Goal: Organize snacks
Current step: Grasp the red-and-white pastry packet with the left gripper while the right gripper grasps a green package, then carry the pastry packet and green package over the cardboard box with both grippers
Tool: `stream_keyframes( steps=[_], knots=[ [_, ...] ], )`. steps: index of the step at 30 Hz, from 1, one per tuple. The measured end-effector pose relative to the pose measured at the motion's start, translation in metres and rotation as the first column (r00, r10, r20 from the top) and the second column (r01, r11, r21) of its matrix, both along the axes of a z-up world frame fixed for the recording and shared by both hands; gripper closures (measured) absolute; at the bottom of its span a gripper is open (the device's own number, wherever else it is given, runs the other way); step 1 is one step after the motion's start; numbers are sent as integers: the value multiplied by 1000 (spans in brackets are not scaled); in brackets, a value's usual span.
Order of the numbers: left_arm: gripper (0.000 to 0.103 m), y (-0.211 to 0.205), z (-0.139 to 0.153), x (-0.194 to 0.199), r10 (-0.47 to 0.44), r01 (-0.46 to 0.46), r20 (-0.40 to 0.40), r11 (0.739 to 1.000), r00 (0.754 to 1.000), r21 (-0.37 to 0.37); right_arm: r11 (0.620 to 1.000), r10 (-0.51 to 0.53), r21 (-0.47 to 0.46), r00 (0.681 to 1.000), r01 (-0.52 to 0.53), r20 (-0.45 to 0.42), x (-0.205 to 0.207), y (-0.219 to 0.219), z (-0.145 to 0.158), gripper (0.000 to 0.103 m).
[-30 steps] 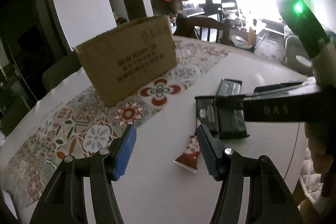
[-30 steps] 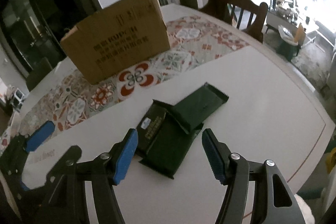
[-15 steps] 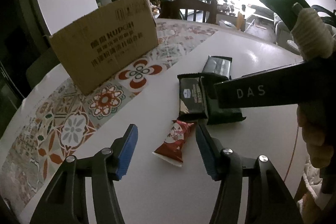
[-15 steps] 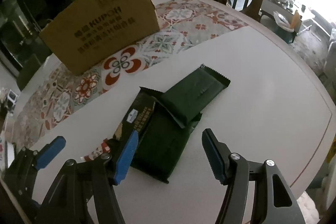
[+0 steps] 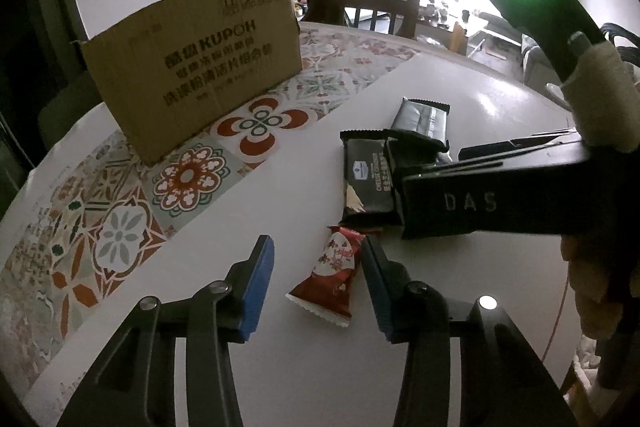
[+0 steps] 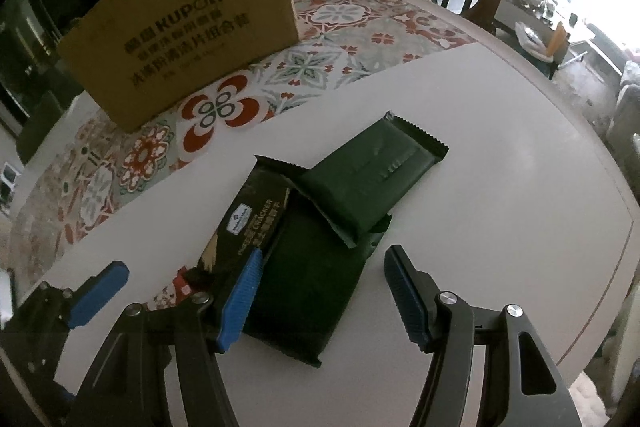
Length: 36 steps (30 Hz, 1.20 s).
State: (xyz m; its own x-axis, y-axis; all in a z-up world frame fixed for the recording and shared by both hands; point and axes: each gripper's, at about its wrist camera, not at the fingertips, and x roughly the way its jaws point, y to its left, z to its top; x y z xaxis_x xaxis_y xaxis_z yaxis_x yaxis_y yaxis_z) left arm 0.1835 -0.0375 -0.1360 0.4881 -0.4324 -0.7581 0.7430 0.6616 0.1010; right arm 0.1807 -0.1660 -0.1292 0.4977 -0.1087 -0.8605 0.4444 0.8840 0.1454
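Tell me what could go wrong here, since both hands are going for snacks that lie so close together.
1. The left gripper is closing with the red snack packet only partly between its fingers; it may pinch a corner and drop it.
2. The dark cracker packets overlap, so the open right gripper could drag two at once.
3. The grippers are close and could bump.

Red-white snack packet (image 5: 334, 273), dark green packets (image 6: 316, 267) — floral-tiled runner (image 5: 120, 223)
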Motion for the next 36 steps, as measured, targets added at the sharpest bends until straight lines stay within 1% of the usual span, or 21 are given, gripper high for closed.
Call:
stream_keyframes(
  steps=[5,9,11,12,13,14,16,19,23,29,34,36],
  knots=[
    [60,0,0,3,2,-2,-21,1000,1000,-14,998,2,-56,1000,-4,-29,-2,1,0,39],
    [61,-1,-3,7,10,-12,-71,999,997,-29,997,20,-69,999,-23,-41,2,4,-1,39],
    [65,-2,-5,10,17,-20,-100,999,995,-31,995,48,-90,997,-53,-52,4,9,-2,39],
    [71,-3,-8,11,22,-24,-117,999,993,-23,993,58,-102,997,-63,-55,5,11,-2,39],
    [75,-4,-10,11,25,-28,-127,999,992,-19,990,71,-115,996,-77,-59,5,12,-3,39],
    [77,-4,-12,12,32,-34,-135,999,990,-14,990,76,-116,995,-83,-60,5,12,-3,40],
    [78,-3,-13,11,39,-42,-137,999,990,-19,988,95,-115,994,-100,-56,3,11,-2,44],
    [78,-2,-13,12,51,-56,-154,998,987,-32,981,153,-109,987,-157,-47,1,11,-1,49],
    [78,0,-11,12,94,-103,-174,994,980,-40,971,217,-97,976,-219,-33,-4,14,0,50],
    [78,3,1,7,169,-192,-214,977,962,-91,961,268,-70,963,-268,-8,-10,14,0,51],
    [78,7,13,2,236,-273,-238,952,942,-137,958,285,-43,958,-284,30,-19,10,6,51],
    [78,9,18,-2,263,-302,-236,942,935,-146,956,291,-41,955,-290,50,-24,9,10,51]
  ],
)
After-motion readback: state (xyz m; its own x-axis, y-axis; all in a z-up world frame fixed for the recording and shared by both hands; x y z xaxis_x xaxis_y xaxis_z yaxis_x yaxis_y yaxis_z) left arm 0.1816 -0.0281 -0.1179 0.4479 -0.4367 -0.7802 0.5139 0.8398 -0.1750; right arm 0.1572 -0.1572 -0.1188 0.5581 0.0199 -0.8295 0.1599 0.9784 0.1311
